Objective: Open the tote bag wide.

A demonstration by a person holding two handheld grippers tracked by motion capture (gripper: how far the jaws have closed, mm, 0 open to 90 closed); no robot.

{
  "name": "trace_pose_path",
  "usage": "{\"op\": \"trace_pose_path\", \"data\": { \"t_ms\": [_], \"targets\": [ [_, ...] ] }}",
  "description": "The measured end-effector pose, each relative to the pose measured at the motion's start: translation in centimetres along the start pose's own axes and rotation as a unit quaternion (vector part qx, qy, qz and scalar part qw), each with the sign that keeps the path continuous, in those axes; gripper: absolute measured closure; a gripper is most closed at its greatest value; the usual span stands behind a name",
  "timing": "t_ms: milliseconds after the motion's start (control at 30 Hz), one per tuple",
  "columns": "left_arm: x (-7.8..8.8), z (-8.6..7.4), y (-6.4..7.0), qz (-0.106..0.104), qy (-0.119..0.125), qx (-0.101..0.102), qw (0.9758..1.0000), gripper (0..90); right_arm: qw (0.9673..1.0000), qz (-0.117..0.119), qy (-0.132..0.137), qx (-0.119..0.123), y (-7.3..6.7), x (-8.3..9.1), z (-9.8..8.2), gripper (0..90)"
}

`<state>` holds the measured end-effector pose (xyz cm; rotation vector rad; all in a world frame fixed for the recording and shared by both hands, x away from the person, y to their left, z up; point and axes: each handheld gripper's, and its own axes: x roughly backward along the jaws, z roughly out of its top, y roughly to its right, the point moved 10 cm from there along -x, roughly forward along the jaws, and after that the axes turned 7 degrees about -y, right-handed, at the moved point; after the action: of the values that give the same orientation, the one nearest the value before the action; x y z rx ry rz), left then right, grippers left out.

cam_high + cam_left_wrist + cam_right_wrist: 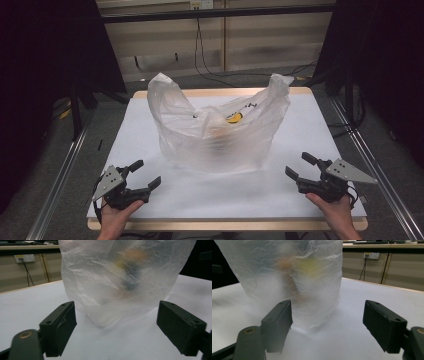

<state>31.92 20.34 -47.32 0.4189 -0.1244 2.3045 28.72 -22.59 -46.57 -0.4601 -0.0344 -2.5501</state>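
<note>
A translucent white plastic bag [216, 131] stands upright in the middle of the white table [310, 125], its two handles raised. Blurred orange, yellow and dark shapes show through it; what they are I cannot tell. My left gripper [146, 173] rests near the front left corner, jaws open and empty, pointing toward the bag [120, 277]. My right gripper [301, 166] sits near the front right corner, open and empty too, aimed at the bag [287, 277]. Both stand a short way off from the bag.
The table has a wooden rim [220, 92] and metal rails [60, 175] along its sides. Dark curtains hang left and right. Cables [205, 60] run down the back wall onto the floor. Bare white surface lies between the bag and both grippers.
</note>
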Motion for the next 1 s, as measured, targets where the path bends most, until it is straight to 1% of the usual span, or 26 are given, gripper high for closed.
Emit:
{"op": "trace_pose_path", "data": {
  "t_ms": [33,67,100,133,167,200,233,300,333,367,400,433,467,500,567,600,633,700,733,767,800,833,900,933,967,1000],
  "targets": [
    [-0.1,-0.1,0.1,-0.007,-0.004,0.008,0.9999,20.1,1.0,0.005,0.001,-0.007,0.0,0.0,0.0,26.3],
    [-0.2,-0.2,0.0,-0.008,-0.01,0.005,0.9999,22.3,0.9999,0.005,-0.001,-0.012,0.0,-0.1,-0.1,27.1],
    [-0.2,-0.2,0.2,-0.007,-0.014,-0.005,0.9999,28.4,0.9999,0.012,-0.007,-0.004,-0.1,-0.2,-0.2,32.4],
    [-0.2,-0.1,0.4,-0.007,-0.014,-0.015,0.9998,33.0,0.9999,0.013,-0.009,-0.004,-0.1,-0.3,-0.2,35.2],
    [-0.2,-0.1,0.4,-0.007,-0.014,-0.015,0.9998,35.0,0.9997,0.017,-0.016,0.001,-0.2,-0.3,-0.4,39.8],
    [-0.1,-0.1,0.8,-0.018,-0.014,-0.02,0.9995,37.1,0.9996,0.022,-0.017,0.003,-0.2,-0.3,-0.4,41.5],
    [-0.1,-0.1,0.8,-0.018,-0.014,-0.02,0.9995,48.4,0.9996,0.022,-0.017,0.003,-0.2,-0.3,-0.4,41.5],
    [-0.1,-0.3,0.9,-0.016,-0.027,-0.025,0.9992,49.9,0.9994,0.029,-0.02,-0.001,-0.2,-0.4,-0.5,50.6],
    [-0.3,-0.4,1.1,-0.021,-0.029,-0.024,0.9991,50.7,0.9993,0.032,-0.02,-0.001,-0.2,-0.5,-0.5,52.0],
    [-0.3,-0.5,1.2,-0.022,-0.036,-0.03,0.9986,54.8,0.9991,0.035,-0.023,-0.001,-0.3,-0.5,-0.5,53.1],
    [-0.4,-0.4,1.4,-0.027,-0.036,-0.022,0.9987,58.6,0.999,0.037,-0.024,0.001,-0.4,-0.6,-0.5,57.7],
    [-0.4,-0.3,1.5,-0.034,-0.032,-0.007,0.9989,59.5,0.9986,0.045,-0.028,0.002,-0.6,-0.6,-0.6,62.0],
    [-0.4,-0.5,1.7,-0.042,-0.038,-0.004,0.9984,62.9,0.9982,0.052,-0.031,-0.001,-0.6,-0.6,-0.6,64.0],
    [-0.6,-0.6,1.9,-0.04,-0.046,-0.009,0.9981,67.0,0.9979,0.056,-0.033,-0.004,-0.7,-0.7,-0.7,67.3],
    [-0.7,-0.7,2.4,-0.046,-0.064,-0.032,0.9964,70.2,0.9973,0.062,-0.039,0.0,-0.8,-0.7,-0.7,69.2],
    [-0.8,-0.7,2.6,-0.056,-0.07,-0.028,0.9956,72.8,0.997,0.064,-0.043,0.002,-0.9,-0.8,-0.8,69.4],
    [-1.0,-0.6,2.7,-0.055,-0.077,-0.027,0.9951,75.5,0.9967,0.066,-0.047,0.001,-1.0,-0.9,-0.8,69.7],
    [-1.2,-0.4,3.4,-0.08,-0.078,-0.024,0.9934,80.9,0.9957,0.075,-0.053,0.001,-1.3,-1.0,-0.8,73.6],
    [-1.3,-0.4,3.6,-0.08,-0.081,-0.025,0.9932,83.2,0.9953,0.081,-0.053,0.004,-1.4,-1.1,-0.7,74.9],
    [-1.4,-0.3,3.8,-0.068,-0.086,-0.028,0.9936,84.6,0.9953,0.079,-0.055,0.005,-1.5,-1.1,-0.6,75.6],
    [-1.5,-0.3,4.3,-0.092,-0.089,-0.036,0.9912,86.2,0.995,0.082,-0.057,0.006,-1.6,-1.3,-0.5,77.2],
    [-1.5,-0.3,4.6,-0.098,-0.091,-0.042,0.9902,87.2,0.9942,0.091,-0.058,0.007,-1.8,-1.4,-0.5,78.5],
    [-1.5,-0.2,5.1,-0.107,-0.092,-0.042,0.9892,90.0,0.9936,0.094,-0.061,0.013,-2.2,-1.6,-0.3,80.2],
    [-1.5,-0.1,5.3,-0.104,-0.094,-0.042,0.9892,90.0,0.9931,0.098,-0.063,0.012,-2.4,-1.7,-0.3,80.9],
    [-1.5,0.0,5.3,-0.107,-0.096,-0.047,0.9885,90.0,0.9928,0.099,-0.065,0.013,-2.5,-1.8,-0.3,82.0],
    [-1.4,0.2,5.6,-0.113,-0.092,-0.041,0.9884,90.0,0.9927,0.1,-0.066,0.014,-2.6,-1.9,-0.2,82.6]
  ]
}}
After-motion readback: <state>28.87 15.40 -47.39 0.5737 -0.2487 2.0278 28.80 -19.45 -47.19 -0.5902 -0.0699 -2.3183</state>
